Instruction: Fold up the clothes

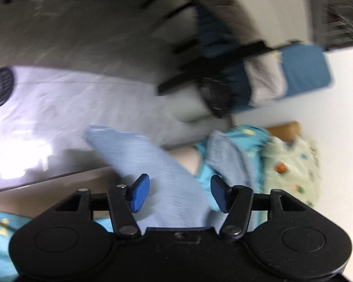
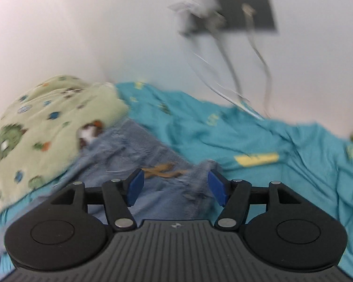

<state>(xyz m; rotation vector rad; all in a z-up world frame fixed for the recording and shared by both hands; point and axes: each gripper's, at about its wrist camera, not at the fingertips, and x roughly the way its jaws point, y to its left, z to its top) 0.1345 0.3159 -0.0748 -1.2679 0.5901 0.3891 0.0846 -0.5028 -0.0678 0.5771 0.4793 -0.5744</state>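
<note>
blue, faded denim with a woven, slightly fuzzy grain is seen in both wrist views: the jeans are spread on a teal bedsheet, and a long tapered piece of them runs beneath the left gripper. a tan, frayed mark is visible on the denim just ahead of the right gripper. no brand or readable writing can be made out; yellow printed shapes on the sheet are too blurred to be read. the blue-padded fingers of the left gripper are parted about halfway, with nothing pinched between them. the right gripper's fingers are likewise spread, denim lying below but not clamped. a soft, pale green fleece blanket with small animal prints is bunched beside the jeans. cables are hung from a dark wall plate.
</note>
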